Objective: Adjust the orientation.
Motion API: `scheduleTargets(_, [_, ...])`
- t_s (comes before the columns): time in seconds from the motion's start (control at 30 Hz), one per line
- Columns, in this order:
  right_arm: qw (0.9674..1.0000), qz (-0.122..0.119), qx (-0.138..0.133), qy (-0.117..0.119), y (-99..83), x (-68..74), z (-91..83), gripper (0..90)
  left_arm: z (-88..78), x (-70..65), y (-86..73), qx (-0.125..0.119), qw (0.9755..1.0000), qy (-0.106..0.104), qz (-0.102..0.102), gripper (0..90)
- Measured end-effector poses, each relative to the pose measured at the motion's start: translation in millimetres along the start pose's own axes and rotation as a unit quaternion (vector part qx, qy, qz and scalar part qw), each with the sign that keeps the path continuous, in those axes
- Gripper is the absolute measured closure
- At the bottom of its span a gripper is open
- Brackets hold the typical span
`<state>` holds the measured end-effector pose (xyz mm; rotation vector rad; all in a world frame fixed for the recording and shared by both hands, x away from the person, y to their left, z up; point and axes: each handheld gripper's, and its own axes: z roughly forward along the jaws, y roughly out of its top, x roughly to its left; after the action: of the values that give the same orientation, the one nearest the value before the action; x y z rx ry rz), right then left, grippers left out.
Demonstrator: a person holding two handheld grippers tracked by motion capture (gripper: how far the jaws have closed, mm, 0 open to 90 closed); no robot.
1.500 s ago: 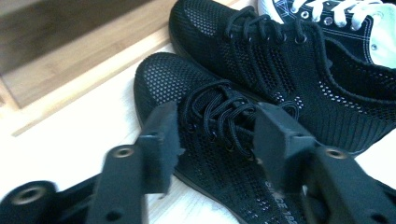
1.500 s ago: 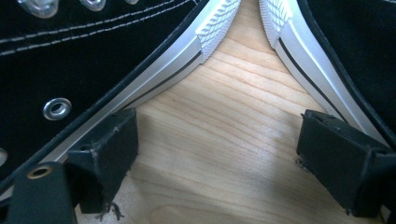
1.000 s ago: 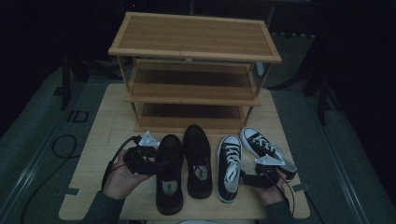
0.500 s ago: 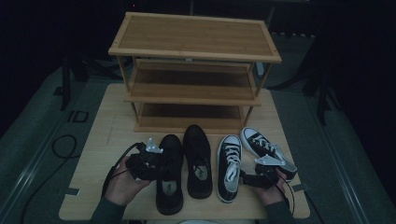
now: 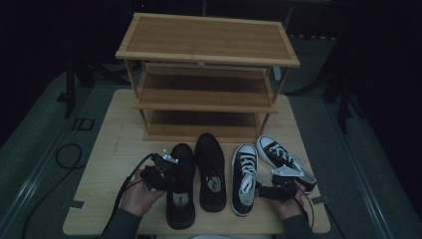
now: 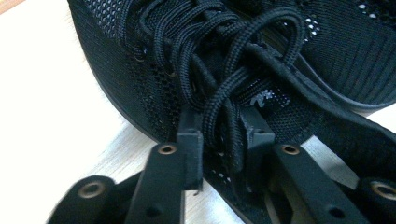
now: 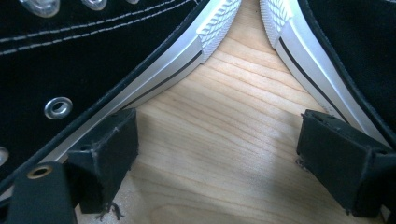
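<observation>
My left tongs [image 6: 219,135] have just been closing, pinching the black mesh shoe's [image 6: 154,79] corded laces [image 6: 224,88]; my right tongs [image 7: 219,154] gape over bare pale wood [image 7: 224,140].

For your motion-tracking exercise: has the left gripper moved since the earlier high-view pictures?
Yes. The left gripper has shifted right, toward the black mesh shoe, and its fingers have just been closing with the shoe's laces between them.

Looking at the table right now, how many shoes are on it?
4, in a row before the rack: black mesh shoe leftmost, its partner beside it, then two black-and-white sneakers.
</observation>
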<state>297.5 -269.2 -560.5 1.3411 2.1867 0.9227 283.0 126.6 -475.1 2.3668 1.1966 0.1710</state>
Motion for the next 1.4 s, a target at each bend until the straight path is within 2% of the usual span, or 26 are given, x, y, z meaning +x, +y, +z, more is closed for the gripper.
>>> scheduleTargets(0.17, [1.0000, 0.000, 0.000, 0.000, 0.0, 0.0, 0.0, 12.7, -5.0, 11.1, -4.5, -0.022, 0.9992, 0.015, -0.032, 82.4])
scheduleTargets(0.27, [1.0000, 0.000, 0.000, 0.000, 0.0, 0.0, 0.0, 12.7, -7.1, 19.3, -7.5, -0.033, 0.9984, 0.012, -0.046, 83.5])
scheduleTargets(0.6, [1.0000, 0.000, 0.000, 0.000, 0.0, 0.0, 0.0, 12.7, -10.5, 37.7, -7.8, -0.044, 0.9971, 0.036, -0.050, 83.9])
scheduleTargets(0.87, [1.0000, 0.000, 0.000, 0.000, 0.0, 0.0, 0.0, 12.7, -12.3, 56.1, -7.4, -0.055, 0.9957, 0.033, -0.067, 84.0])
scheduleTargets(1.2, [1.0000, 0.001, -0.001, 0.000, 0.0, 0.1, 0.1, 12.7, -15.4, 65.1, -4.5, -0.069, 0.9929, 0.045, -0.086, 84.2])
scheduleTargets(1.4, [1.0000, 0.001, -0.001, 0.000, 0.0, 0.2, 0.1, 12.7, -15.7, 73.3, 2.7, -0.080, 0.9905, 0.058, -0.096, 84.2])
